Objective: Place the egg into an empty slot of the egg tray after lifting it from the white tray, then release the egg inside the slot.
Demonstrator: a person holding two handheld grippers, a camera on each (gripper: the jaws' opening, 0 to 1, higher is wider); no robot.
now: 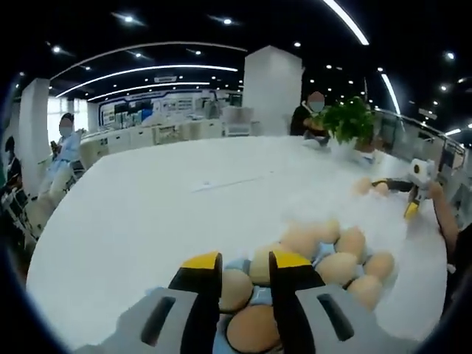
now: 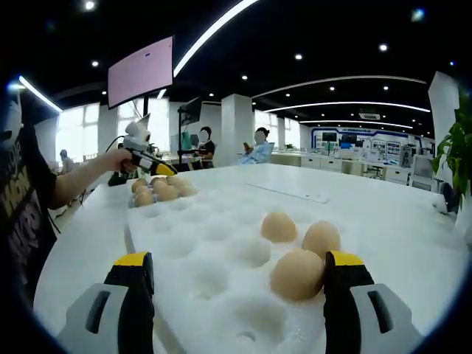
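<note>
White tray (image 2: 192, 236) holds the nearest egg (image 2: 297, 274) just inside the right jaw of the wide-spread right gripper (image 2: 237, 259), the closer tool; the left gripper (image 1: 245, 262), its grip unclear, hovers over the egg tray (image 1: 322, 253).

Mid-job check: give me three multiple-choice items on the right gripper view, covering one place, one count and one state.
1. Where does the nearest brown egg lie?
A. On the white moulded tray, close by the view's right-hand jaw
B. Close by the left-hand jaw
C. Off the tray, on the table

2. How many brown eggs lie on the white moulded tray?
A. One
B. Three
C. Six

3. How do the jaws of the right gripper stand?
A. Shut on an egg
B. Shut and empty
C. Wide open

Answers:
1. A, because the egg sits in a slot right next to the right-hand jaw.
2. B, because three eggs are grouped on the tray and its other slots are bare.
3. C, because the yellow-tipped jaws stand far apart and hold nothing.
</note>
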